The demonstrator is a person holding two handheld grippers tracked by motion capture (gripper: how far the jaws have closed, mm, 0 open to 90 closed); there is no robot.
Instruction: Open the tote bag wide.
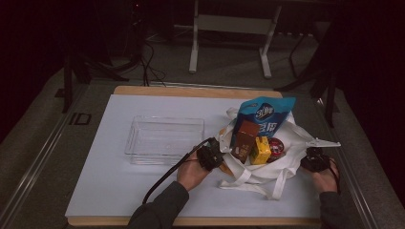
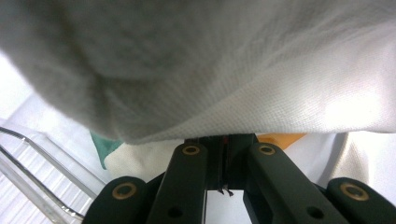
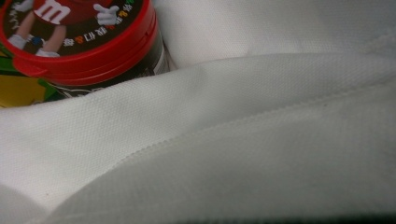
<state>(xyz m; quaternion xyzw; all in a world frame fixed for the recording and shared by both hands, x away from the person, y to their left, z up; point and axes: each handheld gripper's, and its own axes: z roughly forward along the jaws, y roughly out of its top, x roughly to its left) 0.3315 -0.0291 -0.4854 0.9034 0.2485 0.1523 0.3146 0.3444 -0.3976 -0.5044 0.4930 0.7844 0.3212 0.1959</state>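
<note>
Closest to us, our two hands hold the white cloth bag (image 1: 267, 171) by its sides. Our left gripper (image 1: 213, 153) is pinched shut on the bag's left edge, and in the left gripper view the cloth (image 2: 233, 84) drapes right over the black jaws, which stand close together with the fabric caught at their tips. Our right gripper (image 1: 314, 160) is shut on the bag's right edge, and in the right gripper view the cloth (image 3: 233, 154) lies right up against the camera. So the bag sits between our two grippers, on the white table (image 1: 119, 191), with its mouth pulled wide. Inside the bag we see a brown box (image 1: 245, 138), a yellow box (image 1: 261, 150), a round candy tub with a red lid (image 3: 79, 42) and a tall blue packet (image 1: 263, 114). A bit farther left sits a clear tray (image 1: 165, 139) with nothing in it. We think the job is just starting: the bag is open, but all the snacks are still inside it.
</note>
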